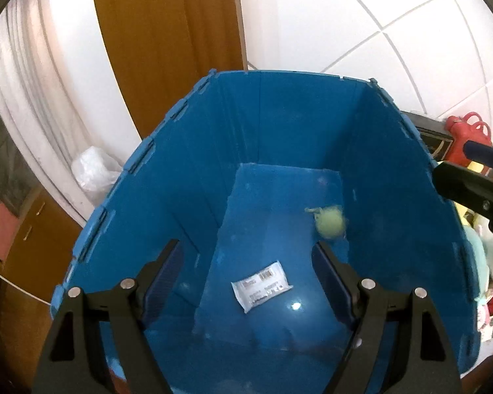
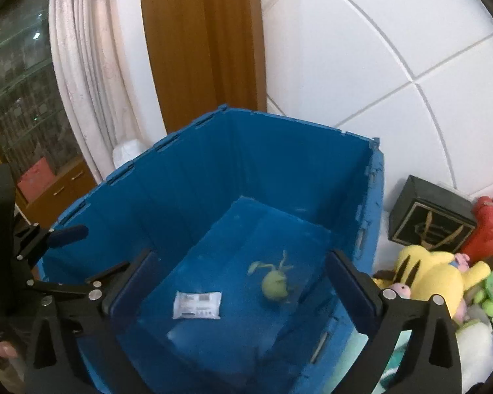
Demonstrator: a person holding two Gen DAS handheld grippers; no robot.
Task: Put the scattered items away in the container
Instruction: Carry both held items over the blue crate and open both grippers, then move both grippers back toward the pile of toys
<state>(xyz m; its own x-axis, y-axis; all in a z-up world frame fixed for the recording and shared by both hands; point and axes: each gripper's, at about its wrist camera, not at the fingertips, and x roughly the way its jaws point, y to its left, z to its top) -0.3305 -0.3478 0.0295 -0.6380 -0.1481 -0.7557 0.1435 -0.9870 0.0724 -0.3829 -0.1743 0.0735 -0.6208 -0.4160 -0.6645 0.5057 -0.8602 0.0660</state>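
Above the blue folding crate I hold both hand-held grippers, left and right, jaws spread and empty. On its floor lie a white labelled packet and, toward two o'clock from it, a blurred pale-green stringy toy. Drop step looks finished; next I'd reach to three o'clock for the yellow plush outside the crate.

From my seat both grippers hang over the crate, where a flat packet lies on the floor left of a small round toy, while outside its right wall a pile of plush toys sits in front of a box by the wall.
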